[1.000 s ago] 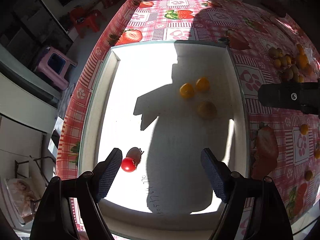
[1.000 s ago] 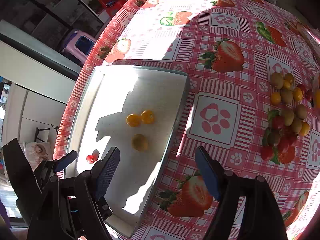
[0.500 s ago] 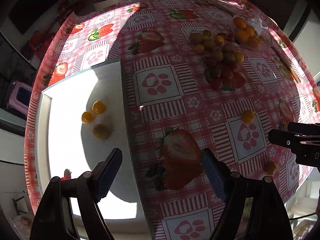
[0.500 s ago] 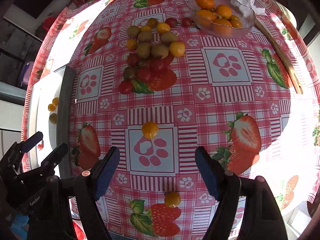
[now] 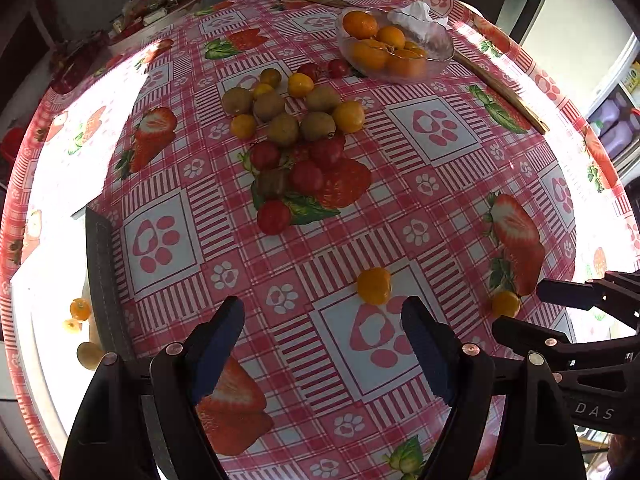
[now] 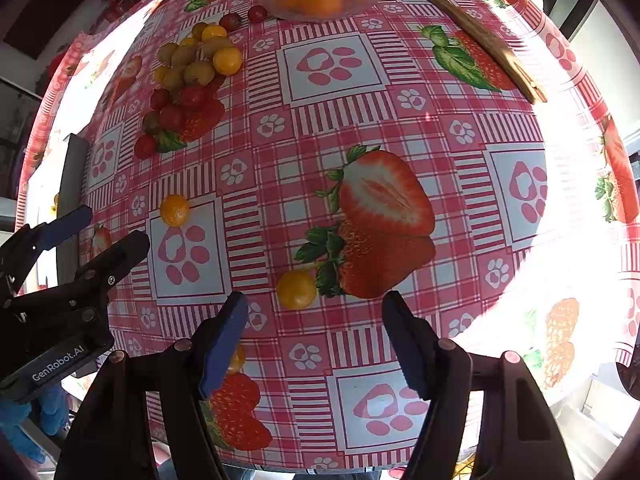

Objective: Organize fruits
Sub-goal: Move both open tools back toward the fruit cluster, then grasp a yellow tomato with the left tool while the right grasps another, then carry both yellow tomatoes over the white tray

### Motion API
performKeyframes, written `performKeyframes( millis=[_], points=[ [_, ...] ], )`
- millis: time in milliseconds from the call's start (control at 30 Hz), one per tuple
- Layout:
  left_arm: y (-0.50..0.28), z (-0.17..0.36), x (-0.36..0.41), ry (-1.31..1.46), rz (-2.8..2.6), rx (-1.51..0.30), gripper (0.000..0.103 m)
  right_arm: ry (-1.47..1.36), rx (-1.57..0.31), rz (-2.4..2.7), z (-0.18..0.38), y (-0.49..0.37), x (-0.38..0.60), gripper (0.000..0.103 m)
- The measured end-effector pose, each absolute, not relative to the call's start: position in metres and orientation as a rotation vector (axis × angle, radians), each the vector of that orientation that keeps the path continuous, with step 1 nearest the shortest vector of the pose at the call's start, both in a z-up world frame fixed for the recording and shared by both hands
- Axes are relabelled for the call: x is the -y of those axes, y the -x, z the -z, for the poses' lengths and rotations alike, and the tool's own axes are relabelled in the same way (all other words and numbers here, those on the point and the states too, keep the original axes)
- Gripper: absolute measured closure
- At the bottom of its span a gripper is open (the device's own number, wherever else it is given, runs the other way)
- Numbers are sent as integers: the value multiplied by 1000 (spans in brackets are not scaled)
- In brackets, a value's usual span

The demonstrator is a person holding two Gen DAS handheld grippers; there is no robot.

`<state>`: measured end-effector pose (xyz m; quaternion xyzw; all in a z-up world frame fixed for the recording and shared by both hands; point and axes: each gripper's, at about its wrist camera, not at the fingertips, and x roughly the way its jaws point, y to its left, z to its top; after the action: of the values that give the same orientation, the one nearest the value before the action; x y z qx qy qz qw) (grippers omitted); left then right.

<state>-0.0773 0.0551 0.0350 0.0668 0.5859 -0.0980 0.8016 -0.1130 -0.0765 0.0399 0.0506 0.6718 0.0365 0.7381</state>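
Your right gripper (image 6: 312,344) points straight down over a loose yellow cherry tomato (image 6: 296,289) on the tabletop (image 6: 440,128); its jaws have just been narrowing, nothing between them yet. Your left gripper (image 5: 322,350) tilts steeply down, jaws released, near another yellow tomato (image 5: 373,285), likely bound for the white tray (image 5: 105,280).

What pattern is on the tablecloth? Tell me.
Red-and-white checks with strawberries and paw prints on the tablecloth; right wrist view shows it best.

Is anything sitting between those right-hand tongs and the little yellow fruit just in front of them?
Nothing visible does. The right tongs stand open above bare tablecloth, and the yellow fruit lies just ahead of the gap, next to a printed strawberry, which is only a picture. Their jaws have just been closing, with nothing between them.
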Motion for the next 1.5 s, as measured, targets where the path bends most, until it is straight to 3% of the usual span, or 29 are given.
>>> performKeyframes(
  millis=[267, 333, 467, 633, 900, 1500],
  points=[
    [65, -22, -41, -171, 217, -1281, 22, -100, -1451, -120, -38, 115, 74, 54],
    [64, -18, -38, -182, 210, -1300, 37, -87, -1450, -127, -37, 113, 71, 59],
    [60, -16, -39, -162, 196, -1319, 45, 1, -1452, -126, -36, 112, 61, 67],
    [62, -19, -28, -182, 242, -1300, 80, 88, -1451, -143, -35, 117, 51, 81],
    [63, -29, -57, -33, 202, -1309, 80, -58, -1448, -180, -41, 111, 64, 81],
    [103, -49, -158, 149, 4, -1291, 80, -52, -1430, -283, -56, 86, 14, 81]
  ],
)
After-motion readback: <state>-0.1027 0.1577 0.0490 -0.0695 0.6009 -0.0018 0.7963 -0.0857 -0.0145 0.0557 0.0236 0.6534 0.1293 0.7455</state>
